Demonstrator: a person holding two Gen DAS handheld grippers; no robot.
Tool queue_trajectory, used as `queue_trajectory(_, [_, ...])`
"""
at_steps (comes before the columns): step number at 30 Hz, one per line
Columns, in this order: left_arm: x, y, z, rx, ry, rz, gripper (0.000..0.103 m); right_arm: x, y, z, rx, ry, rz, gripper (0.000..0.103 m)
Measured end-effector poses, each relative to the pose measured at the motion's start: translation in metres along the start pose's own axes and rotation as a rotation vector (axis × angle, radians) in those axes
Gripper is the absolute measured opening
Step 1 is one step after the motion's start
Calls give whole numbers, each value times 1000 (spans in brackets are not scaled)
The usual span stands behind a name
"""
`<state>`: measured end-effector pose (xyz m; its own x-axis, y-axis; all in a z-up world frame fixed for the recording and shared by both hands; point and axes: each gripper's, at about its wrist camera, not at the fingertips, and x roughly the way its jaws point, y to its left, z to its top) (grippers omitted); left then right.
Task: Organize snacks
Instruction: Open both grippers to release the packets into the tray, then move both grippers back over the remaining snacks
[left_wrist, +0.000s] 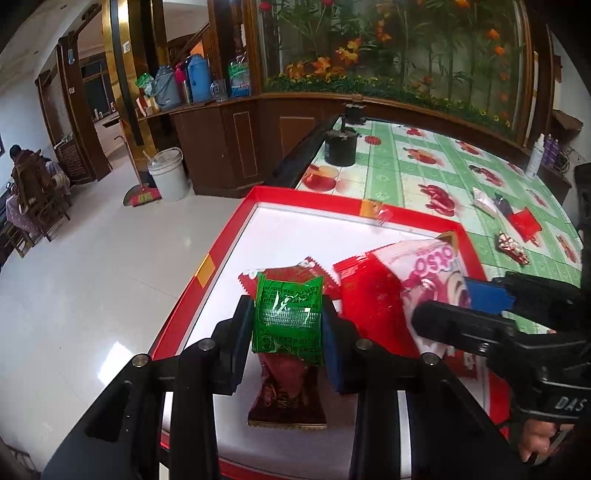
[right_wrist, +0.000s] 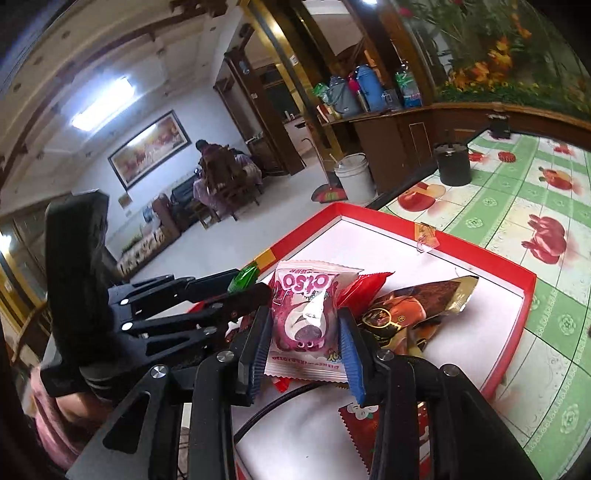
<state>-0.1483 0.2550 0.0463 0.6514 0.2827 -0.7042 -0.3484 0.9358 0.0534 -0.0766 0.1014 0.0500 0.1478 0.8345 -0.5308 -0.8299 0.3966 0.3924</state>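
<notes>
My left gripper (left_wrist: 288, 325) is shut on a green snack packet (left_wrist: 287, 317) and holds it over the red-rimmed white tray (left_wrist: 266, 195). Under it lie a dark red packet (left_wrist: 288, 402) and red packets (left_wrist: 369, 299). My right gripper (right_wrist: 303, 332) is shut on a pink-and-white Lotso packet (right_wrist: 304, 314) above the same tray (right_wrist: 406, 221). That gripper also shows in the left wrist view (left_wrist: 465, 306) with the Lotso packet (left_wrist: 432, 269). A brown-and-gold packet (right_wrist: 417, 306) and a red packet (right_wrist: 365, 288) lie in the tray. The left gripper (right_wrist: 251, 284) shows at the left in the right wrist view.
The tray sits at the corner of a table with a green fruit-print cloth (left_wrist: 424, 166). Several loose packets (left_wrist: 509, 221) lie on the cloth at the right. A black pot (left_wrist: 340, 147) stands at the far edge. A white bucket (left_wrist: 168, 173) stands on the floor.
</notes>
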Motion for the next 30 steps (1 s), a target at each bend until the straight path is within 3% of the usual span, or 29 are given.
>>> queue_trajectory(5, [2, 0, -3, 0, 1, 35, 39, -4, -5, 0, 4, -7, -19, 48])
queue_trajectory(6, [1, -2, -2, 9, -4, 53, 42, -6, -7, 1, 8, -12, -24, 56])
queue_trajectory(8, [-3, -4, -3, 28, -18, 72, 52, -17, -15, 4, 24, -52, -22, 57])
queue_trajectory(10, [-9, -5, -2, 42, -41, 84, 73, -34, -25, 8, 60, -100, -23, 58])
queue_trajectory(12, [-19, -9, 0, 53, -85, 91, 77, -56, -42, 13, 113, -171, -38, 59])
queue_trajectory(16, [-31, -18, 5, 75, -131, 61, 81, -132, -83, 13, 250, -348, -103, 64])
queue_trajectory(21, [-42, -51, 7, 154, -151, -24, 82, -263, -104, -7, 291, -572, -302, 71])
queue_trajectory(26, [-53, -99, 14, 259, -165, -114, 82, -392, -84, -44, 275, -843, -479, 88])
queue_trajectory(30, [-60, -144, 24, 373, -187, -162, 84, -457, -69, -69, 251, -993, -565, 103])
